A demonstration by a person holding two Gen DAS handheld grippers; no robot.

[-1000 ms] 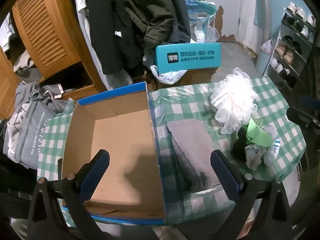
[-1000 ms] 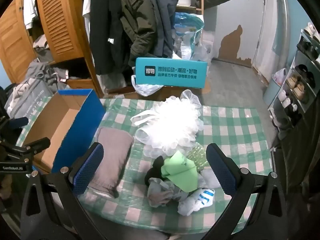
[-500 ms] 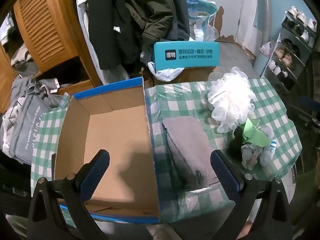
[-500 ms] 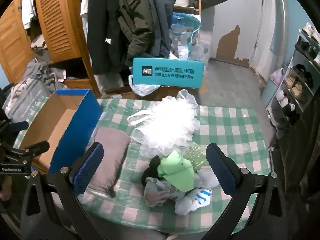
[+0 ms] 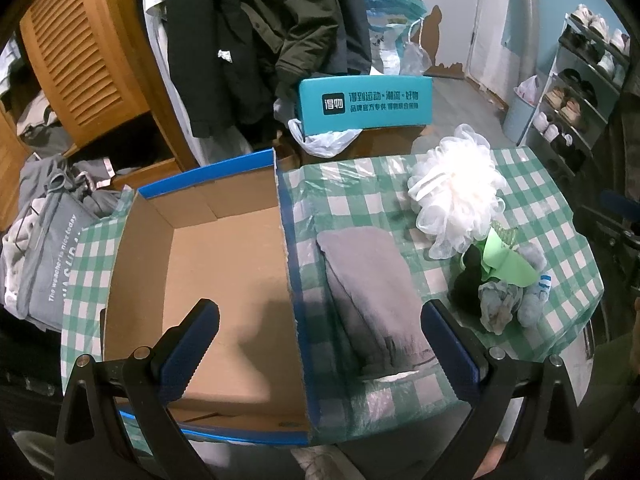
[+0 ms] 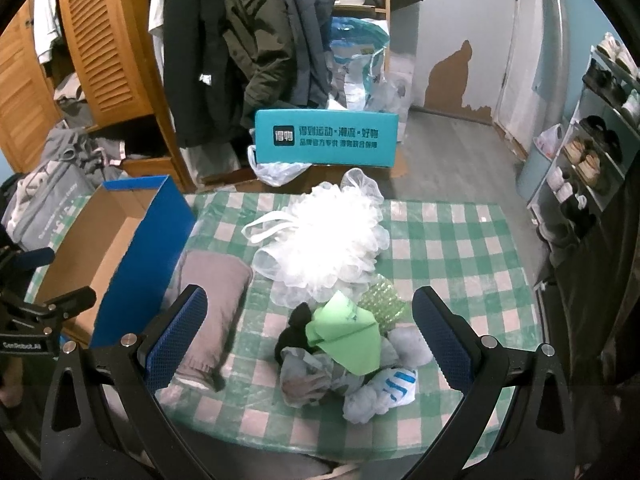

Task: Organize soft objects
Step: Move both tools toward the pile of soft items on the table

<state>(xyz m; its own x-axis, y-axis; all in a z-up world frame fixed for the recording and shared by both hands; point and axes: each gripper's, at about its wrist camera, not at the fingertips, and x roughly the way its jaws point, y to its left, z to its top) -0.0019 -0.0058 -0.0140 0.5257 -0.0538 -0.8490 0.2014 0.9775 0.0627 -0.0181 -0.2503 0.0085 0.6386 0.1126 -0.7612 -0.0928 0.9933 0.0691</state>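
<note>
An empty blue cardboard box point(image 5: 224, 280) point(image 6: 120, 240) sits on the left of the green checked table point(image 5: 540, 208) point(image 6: 460, 240). A folded grey cloth point(image 5: 372, 288) point(image 6: 212, 304) lies right beside it. A white mesh bath pouf point(image 5: 456, 192) point(image 6: 328, 240) lies further right. In front of the pouf is a pile with a green cloth point(image 5: 504, 260) point(image 6: 348, 332), a black item and balled socks point(image 6: 380, 392). My left gripper point(image 5: 320, 344) is open above the box's near edge. My right gripper point(image 6: 308, 340) is open above the pile.
A teal box with printing point(image 5: 364, 104) point(image 6: 326, 138) stands behind the table. Coats hang at the back beside a wooden wardrobe point(image 5: 80, 60). Grey bags and clothes point(image 5: 44, 248) lie at the left. A shoe rack point(image 6: 600, 140) stands at the right.
Both grippers have drawn back and up a little, so the table looks slightly farther away. Nothing on the table has moved. Both grippers stay open.
</note>
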